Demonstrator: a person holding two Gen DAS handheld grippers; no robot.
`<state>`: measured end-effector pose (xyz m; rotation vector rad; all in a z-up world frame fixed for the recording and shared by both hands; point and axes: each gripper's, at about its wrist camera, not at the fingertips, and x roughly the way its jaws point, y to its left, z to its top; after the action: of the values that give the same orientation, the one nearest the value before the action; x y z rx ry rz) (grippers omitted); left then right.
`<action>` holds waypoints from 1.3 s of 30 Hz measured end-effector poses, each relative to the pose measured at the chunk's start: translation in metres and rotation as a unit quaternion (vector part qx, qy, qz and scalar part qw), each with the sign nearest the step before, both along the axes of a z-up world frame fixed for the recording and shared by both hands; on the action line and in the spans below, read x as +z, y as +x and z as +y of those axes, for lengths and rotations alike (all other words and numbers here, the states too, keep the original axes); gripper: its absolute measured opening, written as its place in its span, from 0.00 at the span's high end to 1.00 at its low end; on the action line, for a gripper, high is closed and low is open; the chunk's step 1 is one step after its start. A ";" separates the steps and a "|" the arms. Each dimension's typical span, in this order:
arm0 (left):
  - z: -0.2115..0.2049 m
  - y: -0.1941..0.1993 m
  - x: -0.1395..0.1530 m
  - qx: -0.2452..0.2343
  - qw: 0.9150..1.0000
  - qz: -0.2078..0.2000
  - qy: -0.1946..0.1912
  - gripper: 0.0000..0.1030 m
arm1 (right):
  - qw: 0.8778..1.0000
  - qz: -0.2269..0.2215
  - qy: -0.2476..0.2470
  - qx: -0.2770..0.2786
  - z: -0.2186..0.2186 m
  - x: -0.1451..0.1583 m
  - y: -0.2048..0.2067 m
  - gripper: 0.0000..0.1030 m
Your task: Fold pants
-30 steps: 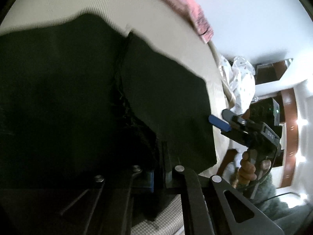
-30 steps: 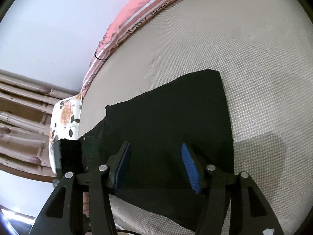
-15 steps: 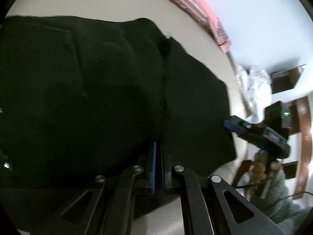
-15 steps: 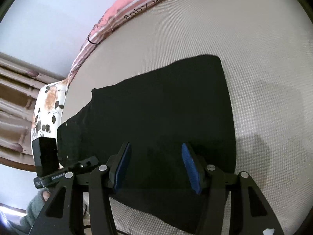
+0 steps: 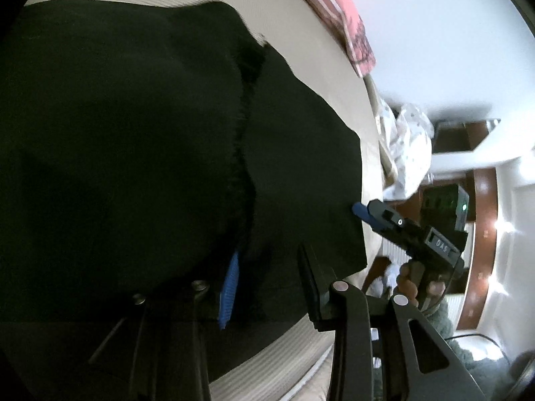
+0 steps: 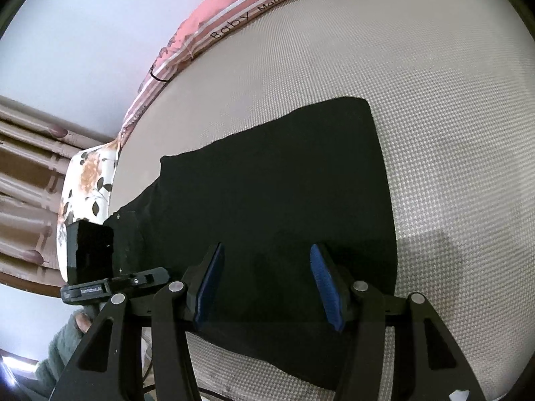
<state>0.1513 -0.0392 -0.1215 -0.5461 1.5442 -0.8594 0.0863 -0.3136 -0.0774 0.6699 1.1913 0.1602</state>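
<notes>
The black pants (image 6: 274,207) lie flat on the beige bed and fill most of the left wrist view (image 5: 133,153). A seam runs down their middle there. My left gripper (image 5: 267,287) is open just above the near edge of the pants, with fabric between its jaws. It also shows at the left of the right wrist view (image 6: 133,279). My right gripper (image 6: 267,287) is open and empty over the near edge of the pants. It shows in the left wrist view (image 5: 362,210) at the right edge of the pants.
The beige mattress (image 6: 434,100) extends far and right of the pants. A pink striped blanket (image 6: 234,30) runs along the far edge by the wall. A floral pillow (image 6: 87,180) lies at the left. White patterned bedding (image 5: 408,147) hangs off the bed's end.
My left gripper was shut on the pants half a second ago and has now opened. The pants have settled flat. My right gripper stays open over the near edge.
</notes>
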 end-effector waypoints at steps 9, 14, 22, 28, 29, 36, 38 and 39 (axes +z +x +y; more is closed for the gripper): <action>-0.018 0.015 -0.008 0.001 0.999 0.019 -0.037 0.66 | 1.000 -0.004 0.007 -0.011 -0.005 0.002 0.003 0.50; -0.017 0.010 -0.007 0.001 1.000 -0.008 -0.009 0.94 | 1.000 -0.004 0.011 -0.012 -0.005 0.002 0.003 0.50; -0.018 -0.015 0.011 0.028 0.995 -0.091 0.043 0.96 | 1.000 -0.007 0.016 -0.015 -0.004 0.001 0.003 0.50; 0.002 -0.027 0.020 0.037 0.991 -0.108 0.069 0.97 | 1.000 -0.019 0.015 -0.010 -0.001 0.007 0.004 0.50; 0.005 -0.027 0.018 0.036 0.991 -0.108 0.071 0.96 | 1.000 -0.020 0.015 -0.007 0.001 0.006 0.004 0.50; -0.006 -0.025 0.017 0.026 0.982 -0.149 0.110 0.96 | 1.000 -0.004 -0.018 -0.002 0.008 -0.010 0.005 0.51; -0.006 -0.024 0.016 0.023 0.983 -0.141 0.113 0.94 | 1.000 -0.002 -0.017 -0.001 0.007 -0.009 0.006 0.51; -0.004 -0.022 0.016 0.022 0.984 -0.132 0.114 0.93 | 1.000 -0.004 -0.021 0.000 0.006 -0.006 0.006 0.50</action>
<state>0.1290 -0.0431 -0.1057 -0.2857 1.3595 -0.6794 0.0926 -0.3071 -0.0837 0.6325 1.1844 0.1376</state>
